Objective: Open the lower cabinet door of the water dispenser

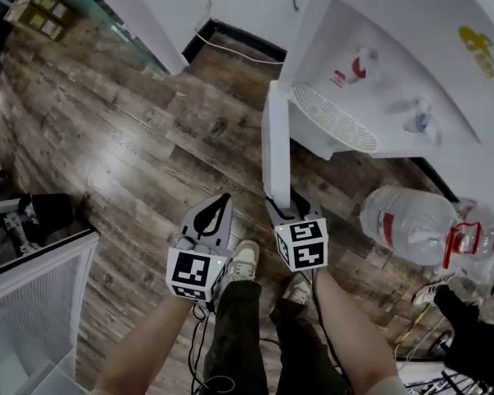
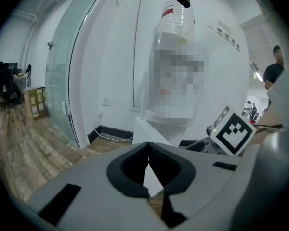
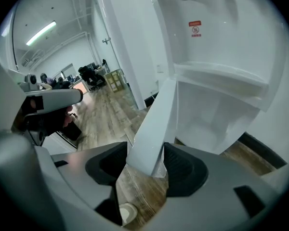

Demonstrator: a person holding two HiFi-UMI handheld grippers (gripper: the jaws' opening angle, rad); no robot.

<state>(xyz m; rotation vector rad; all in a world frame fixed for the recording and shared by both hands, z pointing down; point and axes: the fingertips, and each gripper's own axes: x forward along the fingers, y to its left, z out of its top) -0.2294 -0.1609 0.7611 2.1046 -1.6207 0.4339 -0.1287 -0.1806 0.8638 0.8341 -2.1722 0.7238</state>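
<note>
Shoes (image 1: 245, 262) are standing on the wood floor (image 1: 148, 138) just under both tools. Left tool (image 2: 148, 153) is hanging closed and empty, just left of the door and apart from it. Right tool (image 3: 145, 150) is clamping the free edge of the lower cabinet door (image 1: 276, 138), which is standing swung out from the water dispenser (image 1: 412, 64). Water bottle (image 1: 407, 220) is lying toward the floor's right edge, apart from the door.
</note>
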